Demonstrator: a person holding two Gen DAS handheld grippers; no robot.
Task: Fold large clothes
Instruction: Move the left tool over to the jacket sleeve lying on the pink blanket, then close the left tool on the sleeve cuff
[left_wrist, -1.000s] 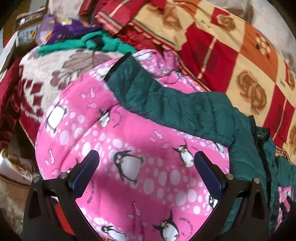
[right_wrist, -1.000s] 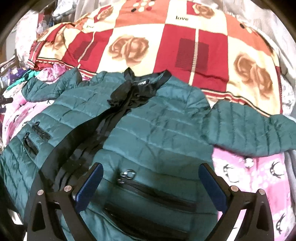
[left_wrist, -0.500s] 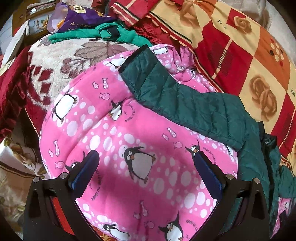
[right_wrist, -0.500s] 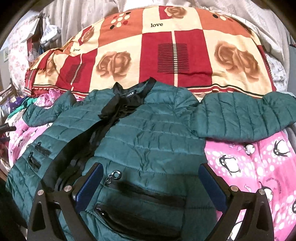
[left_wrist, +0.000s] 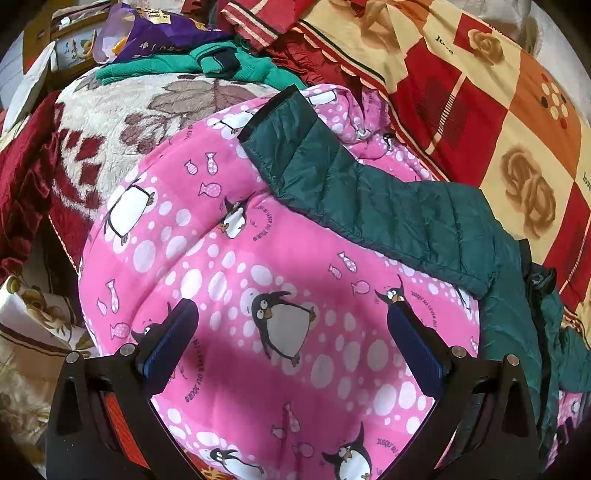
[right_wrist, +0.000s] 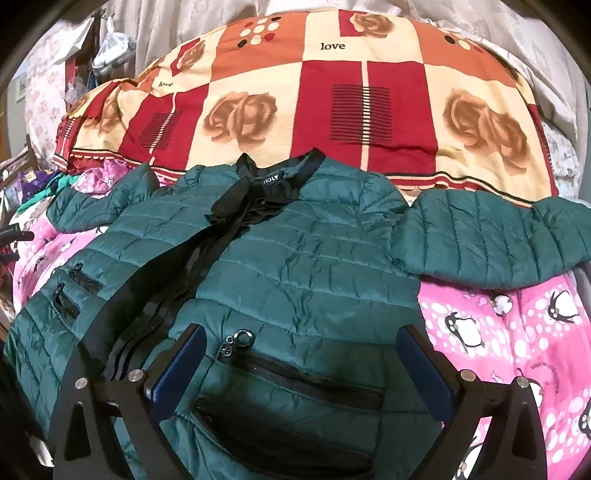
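A dark green quilted jacket (right_wrist: 295, 266) lies front up on a pink penguin-print blanket (right_wrist: 517, 332), collar toward the far side, both sleeves spread out sideways. My right gripper (right_wrist: 299, 358) is open and empty, hovering over the jacket's lower front by a zipped pocket (right_wrist: 295, 376). In the left wrist view one sleeve (left_wrist: 369, 199) stretches across the pink blanket (left_wrist: 258, 258), its cuff at the far left. My left gripper (left_wrist: 291, 332) is open and empty above bare blanket, short of the sleeve.
A red and cream rose-print blanket (right_wrist: 332, 103) lies behind the jacket. A bright green garment (left_wrist: 192, 66), a purple bag (left_wrist: 155, 37) and a cream and maroon floral blanket (left_wrist: 110, 122) lie beyond the pink blanket's left edge.
Both grippers have drawn back and tilted, so more of the sleeve and the whole jacket shows. The jacket has not moved. Both grippers stay open.
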